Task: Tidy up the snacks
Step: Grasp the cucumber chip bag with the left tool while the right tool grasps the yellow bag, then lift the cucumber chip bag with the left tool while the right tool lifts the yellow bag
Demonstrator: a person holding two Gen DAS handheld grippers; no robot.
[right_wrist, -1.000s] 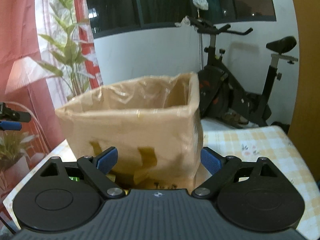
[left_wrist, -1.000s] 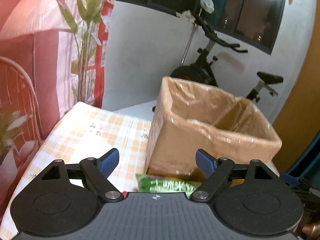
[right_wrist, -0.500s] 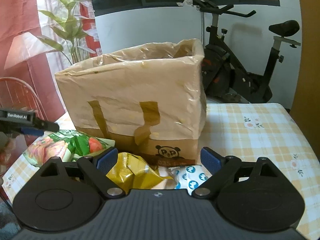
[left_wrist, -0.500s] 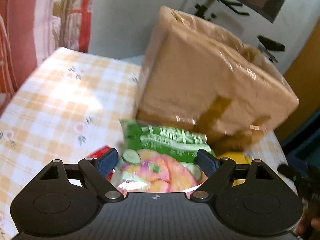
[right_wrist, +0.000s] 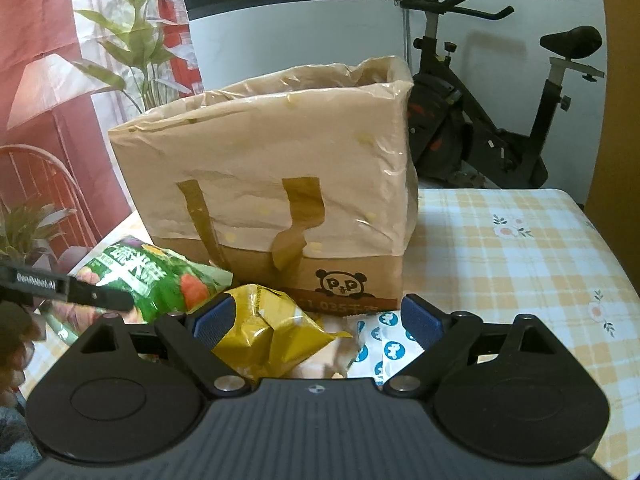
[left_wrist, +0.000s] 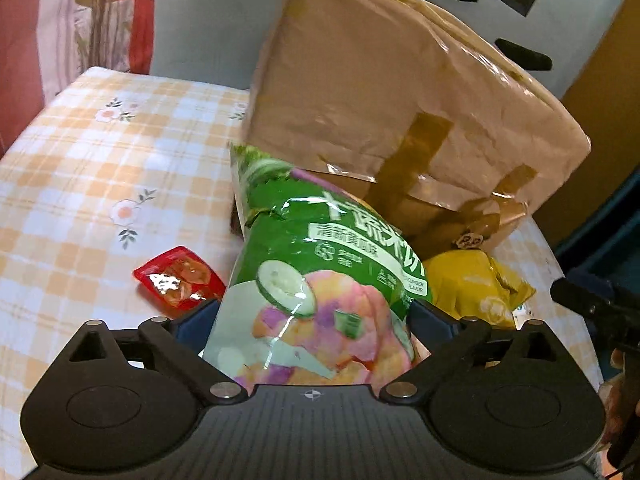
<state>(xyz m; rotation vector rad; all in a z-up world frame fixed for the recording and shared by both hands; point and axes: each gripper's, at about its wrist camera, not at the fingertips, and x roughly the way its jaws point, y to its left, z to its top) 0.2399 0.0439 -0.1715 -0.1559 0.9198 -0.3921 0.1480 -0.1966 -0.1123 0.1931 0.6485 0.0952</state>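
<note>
Four snacks (left_wrist: 320, 280), box (left_wrist: 384, 92) (lined) behind

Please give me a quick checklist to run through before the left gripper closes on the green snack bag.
1. Green snack bag between the left gripper fingers: ok.
2. Left jaws wide enough, having just been opening: ok.
3. Pads pressing on the bag: cannot tell.
4. Red packet outside the jaws: ok.
5. Yellow bag outside the left jaws: ok.
6. Paper carrier bag upright, top open: ok.
</note>
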